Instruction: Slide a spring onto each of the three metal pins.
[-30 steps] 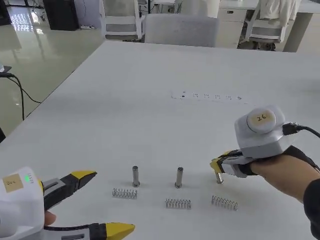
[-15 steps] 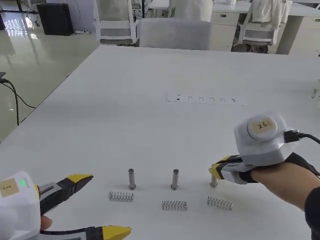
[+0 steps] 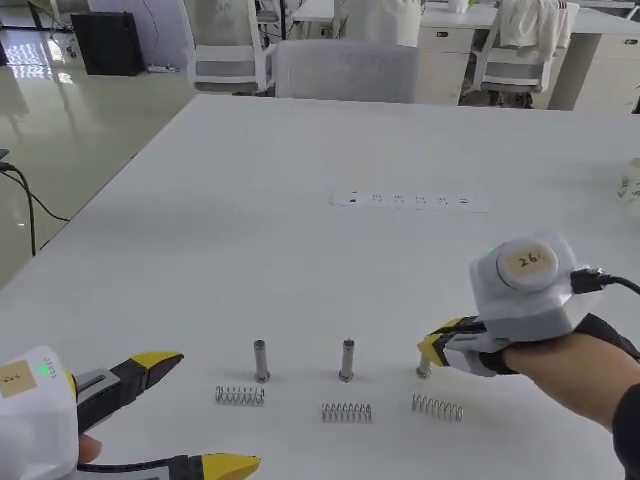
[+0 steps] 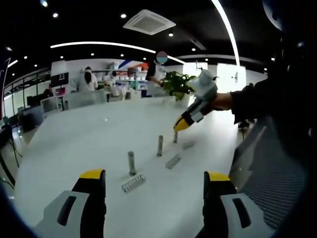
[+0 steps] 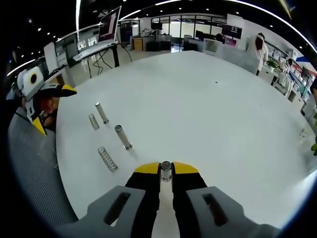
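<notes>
Three short metal pins stand in a row on the white table: left pin [image 3: 261, 360], middle pin [image 3: 347, 360], right pin [image 3: 424, 369]. In front of each pin a spring lies flat: the left spring [image 3: 239, 396], the middle spring [image 3: 347, 411] and the right spring [image 3: 437, 407]. My right gripper [image 3: 433, 350] is shut on the right pin [image 5: 166, 171], whose top shows between the yellow tips. My left gripper [image 3: 195, 412] is open at the near left, holding nothing, and faces the left pin [image 4: 132, 162] and left spring [image 4: 132, 183].
A white power strip [image 3: 408, 200] lies flat further back on the table. Chairs [image 3: 345, 70] stand along the far edge. The left table edge [image 3: 90, 215] drops to the floor, where a black cable lies.
The head view has shifted slightly. Both grippers, the pins and the springs keep their places; the right gripper stays shut on the right pin.
</notes>
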Available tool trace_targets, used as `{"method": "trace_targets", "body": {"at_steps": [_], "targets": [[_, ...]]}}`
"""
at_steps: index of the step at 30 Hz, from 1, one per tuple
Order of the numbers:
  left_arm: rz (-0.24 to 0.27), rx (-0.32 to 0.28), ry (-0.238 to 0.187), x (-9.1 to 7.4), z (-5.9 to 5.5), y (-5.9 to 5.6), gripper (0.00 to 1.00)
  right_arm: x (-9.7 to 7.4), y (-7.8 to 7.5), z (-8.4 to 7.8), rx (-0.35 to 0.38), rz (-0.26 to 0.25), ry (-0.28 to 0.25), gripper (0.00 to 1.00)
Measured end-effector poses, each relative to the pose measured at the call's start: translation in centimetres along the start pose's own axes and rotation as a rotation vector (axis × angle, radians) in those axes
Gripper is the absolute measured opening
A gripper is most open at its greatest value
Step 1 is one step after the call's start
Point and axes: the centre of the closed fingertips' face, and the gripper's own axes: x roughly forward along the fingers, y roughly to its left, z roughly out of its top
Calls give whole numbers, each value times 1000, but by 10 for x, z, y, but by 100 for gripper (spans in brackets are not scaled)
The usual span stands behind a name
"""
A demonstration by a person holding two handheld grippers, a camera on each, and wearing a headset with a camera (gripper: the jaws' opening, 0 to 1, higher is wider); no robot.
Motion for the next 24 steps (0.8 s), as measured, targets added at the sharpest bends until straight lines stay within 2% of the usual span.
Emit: {"method": "trace_targets", "body": {"at_steps": [10,17,24], "targets": [[-7,0,0,0,0,-2,77,0,2,-1,-19,2,2,6],[-11,-1,-1,1,0,-2,77,-1,4,-3,-29,6,3,10],[-12,-1,-4,0,1,-2,77,-10,0,-3,-32,1,-14,15]]}}
